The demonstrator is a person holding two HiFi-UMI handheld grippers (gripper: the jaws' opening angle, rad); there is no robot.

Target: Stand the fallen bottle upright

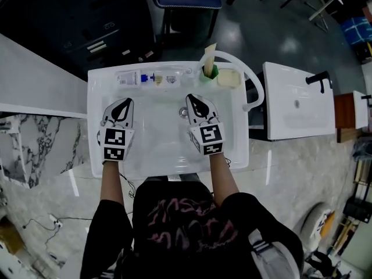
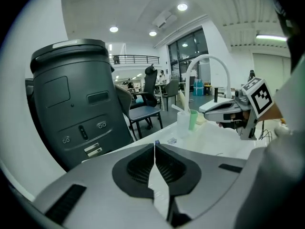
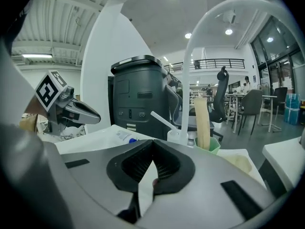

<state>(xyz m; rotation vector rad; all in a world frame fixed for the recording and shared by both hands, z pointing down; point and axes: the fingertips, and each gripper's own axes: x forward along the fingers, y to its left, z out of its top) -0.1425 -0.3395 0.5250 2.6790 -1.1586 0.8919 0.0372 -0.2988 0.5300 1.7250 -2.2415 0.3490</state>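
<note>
- Over the white sink (image 1: 96, 127), you are holding both grippers above the basin, side by side and well apart, both pointing toward the back ledge.
- Your left gripper (image 1: 124, 102) is clenched: its two jaws are pressing together tip to tip, and nothing is sitting between them.
- Your right gripper (image 1: 193, 97) is clenched the same way, its jaws meeting at the tips and gripping nothing.
- Ahead of your left gripper and a little to its right, the bottle (image 1: 135, 78) is lying on its side on the ledge, apart from the jaws, with its blue cap pointing toward your right gripper's side.
- Ahead of your right gripper and slightly to its right, a green cup (image 1: 210, 70) is standing upright on the ledge with a pale stick poking out of it.
- Just to the right of that cup, a pale yellow block (image 1: 228, 78) is resting on the ledge.
- Farther to the right of your right gripper, a white tap (image 1: 251, 77) is arching over the sink's corner.
- Beyond the ledge, ahead of your left gripper, a dark bin (image 2: 76, 99) is standing on the floor.
</note>
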